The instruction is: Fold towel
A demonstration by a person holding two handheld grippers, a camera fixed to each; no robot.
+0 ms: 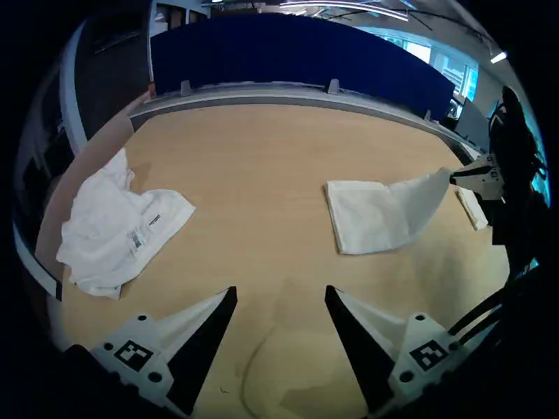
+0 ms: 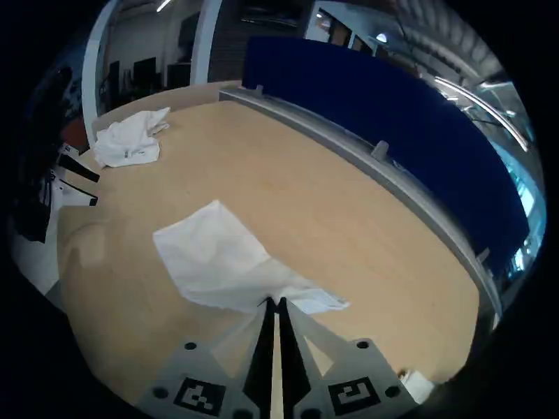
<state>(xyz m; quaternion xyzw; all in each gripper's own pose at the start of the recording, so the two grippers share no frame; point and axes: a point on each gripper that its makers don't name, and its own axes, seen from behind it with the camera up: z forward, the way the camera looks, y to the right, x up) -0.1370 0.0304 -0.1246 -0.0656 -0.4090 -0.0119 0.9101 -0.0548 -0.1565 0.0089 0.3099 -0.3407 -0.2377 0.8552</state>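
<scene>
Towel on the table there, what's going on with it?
A person is working two handheld grippers. The right gripper is shut on one corner of the white towel, that corner raised off the wooden table. The left gripper is open above bare table, holding nothing. A crumpled white cloth lies further off.

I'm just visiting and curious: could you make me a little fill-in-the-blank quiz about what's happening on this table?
The right gripper is ____ on a corner of the towel. The left gripper has its fingers ____ and holds nothing. The crumpled cloth and the towel are both ____ in colour. Behind the table stands a ____ partition.
Missing words: shut, open, white, blue.
</scene>
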